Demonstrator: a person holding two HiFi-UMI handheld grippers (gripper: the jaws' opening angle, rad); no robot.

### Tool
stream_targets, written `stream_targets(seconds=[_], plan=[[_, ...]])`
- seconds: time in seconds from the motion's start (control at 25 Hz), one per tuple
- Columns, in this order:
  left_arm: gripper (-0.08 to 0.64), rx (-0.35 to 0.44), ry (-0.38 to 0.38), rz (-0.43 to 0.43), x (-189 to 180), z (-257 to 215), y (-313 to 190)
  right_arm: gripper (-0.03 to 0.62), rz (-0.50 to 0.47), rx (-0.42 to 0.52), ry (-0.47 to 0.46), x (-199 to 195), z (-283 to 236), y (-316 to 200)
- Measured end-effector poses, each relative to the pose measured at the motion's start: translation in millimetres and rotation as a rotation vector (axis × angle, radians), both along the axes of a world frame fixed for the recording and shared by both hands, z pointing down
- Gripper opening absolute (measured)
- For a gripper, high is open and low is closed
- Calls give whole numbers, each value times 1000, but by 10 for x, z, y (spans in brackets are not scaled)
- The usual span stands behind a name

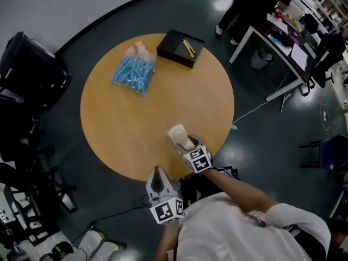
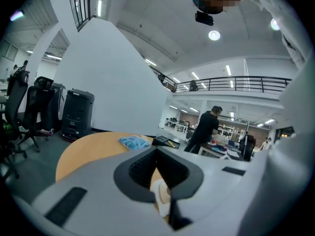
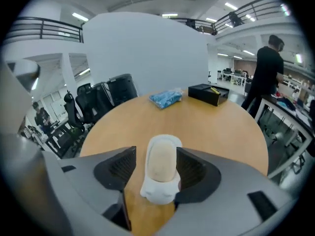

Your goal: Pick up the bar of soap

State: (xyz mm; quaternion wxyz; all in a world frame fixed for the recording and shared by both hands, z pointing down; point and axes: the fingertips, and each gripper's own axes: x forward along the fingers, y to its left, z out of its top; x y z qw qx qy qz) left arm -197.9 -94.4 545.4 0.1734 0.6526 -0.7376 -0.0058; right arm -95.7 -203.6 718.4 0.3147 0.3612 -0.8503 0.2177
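White-sleeved arm reaches over the round table, right gripper straddling the bar of soap at its six o'clock edge, jaws wide and not clamping; left gripper hangs closed, empty. Approach appears done: next, squeeze and lift. Soap's long axis runs five to eleven o'clock, along the jaws
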Motion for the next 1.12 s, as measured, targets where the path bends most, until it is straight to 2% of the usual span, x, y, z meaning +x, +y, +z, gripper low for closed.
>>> stream_targets(seconds=[0.16,0.36,0.56,0.72,0.92,1.12], plan=[[6,-23,18,3,7,85,4,262,5,-58,114,-5,393,-86],[6,-34,26,-7,-31,196,-28,282,-9,-82,164,-84,544,-184],[6,-52,37,-25,-88,246,-37,284,-52,-50,266,-95,607,-207],[6,-54,45,-31,-94,263,-28,277,-42,-2,310,-59,624,-207],[6,-49,42,-40,-98,251,14,261,-55,6,318,-32,621,-214],[6,-48,40,-50,-75,221,51,261,-48,29,254,27,465,-200]])
